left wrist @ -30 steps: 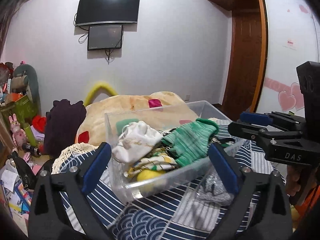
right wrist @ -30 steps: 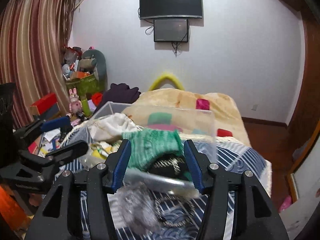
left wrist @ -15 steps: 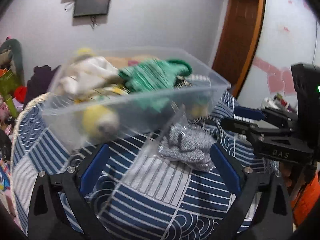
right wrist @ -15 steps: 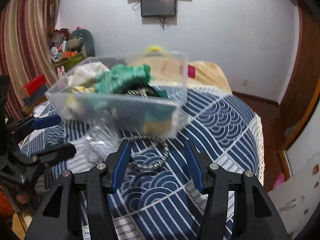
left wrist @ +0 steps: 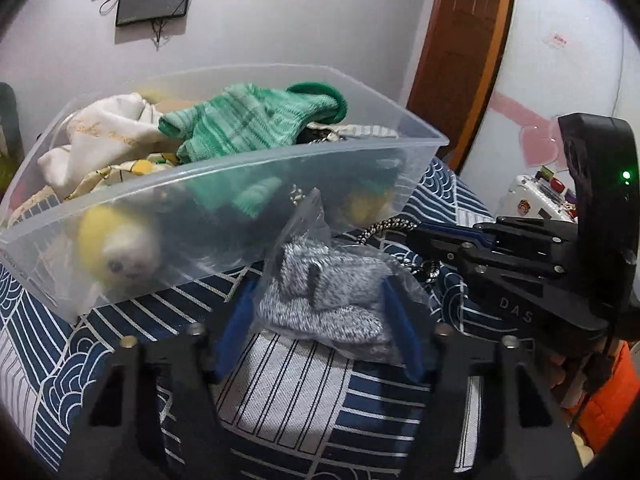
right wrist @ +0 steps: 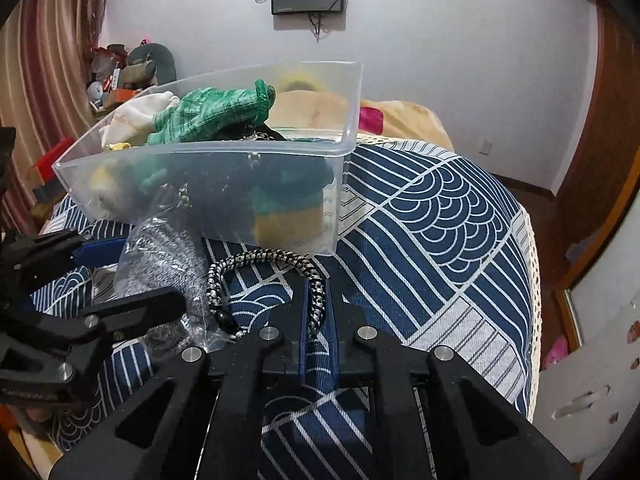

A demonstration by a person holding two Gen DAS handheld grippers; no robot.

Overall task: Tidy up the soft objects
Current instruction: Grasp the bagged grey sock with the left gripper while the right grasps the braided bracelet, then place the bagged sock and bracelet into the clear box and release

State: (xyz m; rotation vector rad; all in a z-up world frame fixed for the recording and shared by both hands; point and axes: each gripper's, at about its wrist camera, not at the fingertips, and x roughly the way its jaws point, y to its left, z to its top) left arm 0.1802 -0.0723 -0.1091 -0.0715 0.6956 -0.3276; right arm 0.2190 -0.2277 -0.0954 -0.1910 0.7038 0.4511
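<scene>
A clear plastic bin point(left wrist: 248, 168) on the blue patterned bed holds a green knit glove point(left wrist: 248, 124), white cloth and a yellow plush. In front of it lies a grey knit item in a clear bag point(left wrist: 320, 300). My left gripper point(left wrist: 320, 312) has its blue pads closed against both sides of this bag. A black-and-white braided cord point(right wrist: 276, 258) loops on the bed beside the bag point(right wrist: 160, 256). My right gripper point(right wrist: 318, 300) is shut on the cord's near end. The bin also shows in the right wrist view point(right wrist: 224, 152).
The bed cover point(right wrist: 440, 216) falls away at its right edge toward the wooden floor. A beige blanket point(right wrist: 400, 120) lies behind the bin. Cluttered shelves and toys point(right wrist: 128, 68) stand at the left by the curtain. A wooden door point(left wrist: 452, 52) is at the right.
Both grippers dropped toward the bed and moved in. The left one closed around the bagged grey item. The right one closed on the braided cord.
</scene>
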